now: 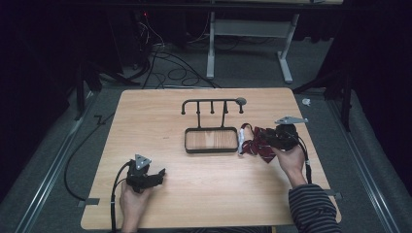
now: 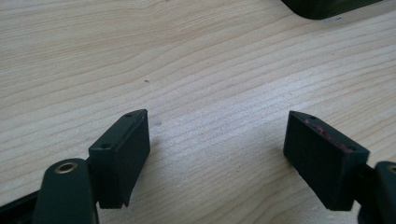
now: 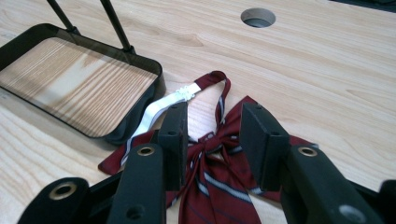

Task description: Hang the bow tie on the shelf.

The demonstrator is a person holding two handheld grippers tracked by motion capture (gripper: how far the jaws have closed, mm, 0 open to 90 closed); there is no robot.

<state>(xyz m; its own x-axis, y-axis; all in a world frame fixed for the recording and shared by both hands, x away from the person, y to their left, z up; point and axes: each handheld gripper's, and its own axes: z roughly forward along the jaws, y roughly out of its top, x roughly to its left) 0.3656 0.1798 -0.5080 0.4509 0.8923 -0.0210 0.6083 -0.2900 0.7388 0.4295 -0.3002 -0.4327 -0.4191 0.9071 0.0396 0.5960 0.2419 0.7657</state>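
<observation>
Right gripper [image 3: 212, 140] sits over the bow tie [image 3: 219, 182], right of the tray [image 3: 28, 39] on the worktop [image 1: 204, 194]. High view: right gripper [image 1: 272, 138] is at the tie's right end, right hand [image 1: 291, 160] behind it.

Right gripper view: fingers [image 3: 175, 140] part open, roughly mid-gap, straddling the tie's knot. The knot lies in the gap between the two pads. The pads look clear of the cloth on both sides, so no grip as far as I can tell. Whether the finger tips touch the fabric below: can't tell from this angle. The dark red wings with pale stripes spread out under and to either side of the fingers. The tie lies flat on the worktop.

The tie's strap runs away from the knot towards the tray. Its white elastic part [image 3: 161, 105] lies against the tray's near corner, and the red loop curls back just beyond the finger tips.

The tray is the base of a black hook stand [image 1: 212, 104], at centre worktop. High view puts the bow tie [image 1: 255, 145] just beside the tray's right edge, strap end touching or nearly so.

Left gripper [image 1: 158, 174] is well apart from all that, at the near left of the worktop, held in the left hand [image 1: 133, 199]. Left gripper view: fingers [image 2: 123, 154] wide open, bare wood between them, holding nothing.
</observation>
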